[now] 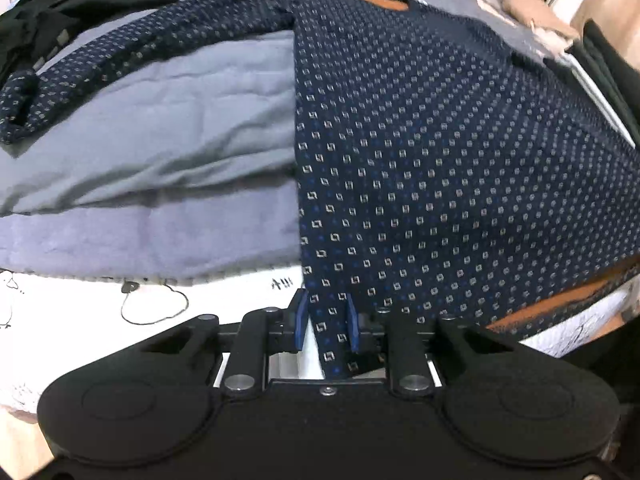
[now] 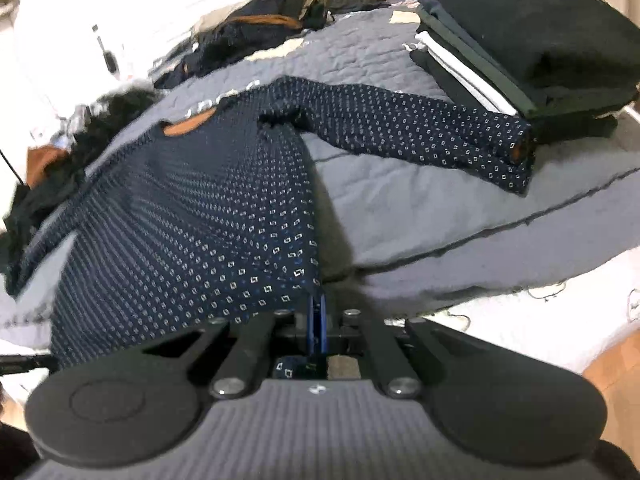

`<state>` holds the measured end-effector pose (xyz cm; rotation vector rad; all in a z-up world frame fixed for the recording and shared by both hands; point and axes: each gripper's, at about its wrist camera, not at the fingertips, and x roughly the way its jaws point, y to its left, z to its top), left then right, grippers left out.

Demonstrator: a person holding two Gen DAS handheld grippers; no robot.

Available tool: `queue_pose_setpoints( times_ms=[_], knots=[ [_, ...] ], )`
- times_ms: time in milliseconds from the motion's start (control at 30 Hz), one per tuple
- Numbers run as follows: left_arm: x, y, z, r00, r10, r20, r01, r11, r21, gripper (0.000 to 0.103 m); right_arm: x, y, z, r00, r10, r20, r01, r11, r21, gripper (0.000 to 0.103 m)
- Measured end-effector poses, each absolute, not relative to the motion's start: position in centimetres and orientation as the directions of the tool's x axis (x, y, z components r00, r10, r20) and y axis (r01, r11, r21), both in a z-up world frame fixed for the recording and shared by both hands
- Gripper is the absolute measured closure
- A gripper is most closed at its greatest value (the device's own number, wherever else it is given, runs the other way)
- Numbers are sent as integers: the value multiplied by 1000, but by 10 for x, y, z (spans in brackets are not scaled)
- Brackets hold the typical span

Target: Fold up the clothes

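At the near edge of the bed: both grippers met the hem of the navy patterned sweater point(image 1: 440, 152).
Left gripper point(image 1: 328, 326): its blue pads flanked the hem's left corner, jaws narrow; cloth ran between them, but a sliver of gap on one side left it unclear whether they truly pinched.
Right gripper point(image 2: 318, 326): jaws squeezed tight on the hem's right corner, fabric bunched behind the pads.
Sweater: lay face-down and flat on the grey quilt point(image 1: 160, 128), collar far, one sleeve point(image 1: 120, 52) stretched out leftward, the other sleeve point(image 2: 420, 128) reaching towards the folded stack point(image 2: 520, 48).
Doing it well: probably both corners needed a firm bite before lifting, with even tension across the hem.
Risk: a one-sided hold would likely skew the fold.
Beyond: loose dark clothes point(image 2: 256, 24) waited at the far side.
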<state>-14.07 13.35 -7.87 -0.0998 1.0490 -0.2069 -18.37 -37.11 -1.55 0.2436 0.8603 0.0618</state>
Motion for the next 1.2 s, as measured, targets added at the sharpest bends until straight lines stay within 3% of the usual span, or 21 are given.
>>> queue_pose_setpoints(
  times_ms=[67, 167, 200, 267, 367, 500, 633, 800, 933, 1000, 1033, 1100, 1167, 1200],
  knots=[
    [-139, 133, -82, 473, -221, -853, 118, 975, -187, 67, -185, -369, -16, 649, 140, -748, 40, 975, 218, 100],
    [-135, 133, -88, 461, -243, -853, 106, 970, -220, 61, -184, -366, -17, 644, 129, -754, 33, 980, 197, 100],
    [-134, 131, -89, 462, -256, -849, 111, 967, -231, 63, -183, -364, -18, 639, 121, -759, 32, 982, 184, 100],
    [-131, 129, -89, 458, -279, -844, 112, 960, -257, 96, -182, -362, -20, 634, 116, -765, 26, 985, 172, 100],
    [-135, 141, -73, 503, -219, -836, 40, 972, -231, 97, -182, -363, -20, 632, 131, -764, 23, 982, 187, 100],
    [-154, 167, -24, 583, -230, -780, 83, 971, -224, 97, -184, -360, -18, 631, 183, -754, 3, 971, 239, 100],
    [-169, 177, 22, 626, -181, -759, 135, 983, -122, 97, -186, -346, -25, 598, 207, -774, -34, 972, 233, 100],
    [-174, 160, 8, 528, -136, -838, 183, 982, -44, 97, -181, -320, -41, 527, 134, -839, -102, 990, 93, 100],
    [-170, 144, -34, 414, -42, -909, 171, 985, 32, 90, -167, -301, -67, 429, 38, -902, -143, 989, -27, 99],
    [-168, 143, -44, 405, -15, -914, 150, 987, 50, 80, -163, -301, -72, 410, 28, -912, -136, 990, -31, 99],
    [-169, 146, -41, 423, -19, -906, 136, 990, 43, 73, -163, -302, -71, 410, 34, -911, -129, 991, -21, 99],
    [-173, 154, -31, 481, -34, -876, 106, 994, 19, 69, -163, -305, -71, 410, 46, -911, -116, 993, -3, 98],
    [-176, 158, -18, 547, -66, -835, 89, 996, -20, 55, -163, -309, -67, 422, 64, -904, -98, 995, 25, 97],
    [-177, 160, -12, 578, -81, -812, 83, 996, -40, 55, -165, -313, -59, 454, 87, -887, -82, 995, 56, 96]
  ],
)
